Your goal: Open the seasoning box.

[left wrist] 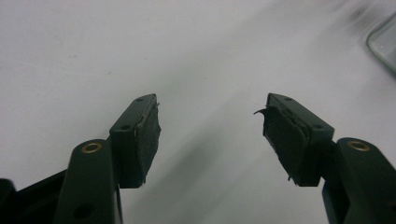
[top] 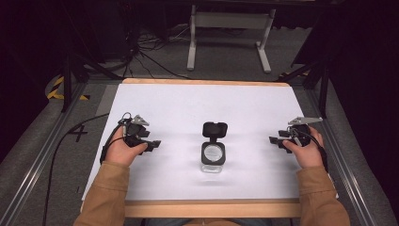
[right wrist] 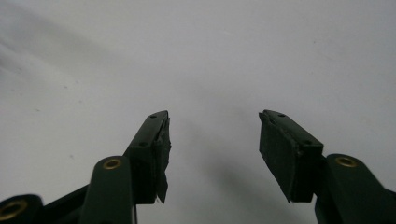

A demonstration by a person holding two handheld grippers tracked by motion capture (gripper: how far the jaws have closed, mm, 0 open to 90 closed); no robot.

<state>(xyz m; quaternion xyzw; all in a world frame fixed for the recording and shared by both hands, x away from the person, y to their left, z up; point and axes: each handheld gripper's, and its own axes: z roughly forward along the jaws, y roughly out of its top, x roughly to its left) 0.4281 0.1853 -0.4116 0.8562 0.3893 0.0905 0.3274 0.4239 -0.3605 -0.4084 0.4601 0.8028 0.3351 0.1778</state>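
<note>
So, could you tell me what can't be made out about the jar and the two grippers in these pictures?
- Jar, high view: too small to tell what is inside it or whether its flipped-back lid is hinged on.
- Jar, left gripper view: a blurred clear corner, cut off by the right edge.
- Left gripper and right gripper, high view: too small and dark to separate the jaws; the gripper views show both open with nothing between them.

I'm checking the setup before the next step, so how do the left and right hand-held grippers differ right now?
The left hand-held gripper lies left of the clear jar with the flipped-open black lid, the right hand-held gripper to its right. The left one's tips point right, the right one's point left. A glass edge shows in the left gripper view. Both are open, empty, and over the white table.
</note>
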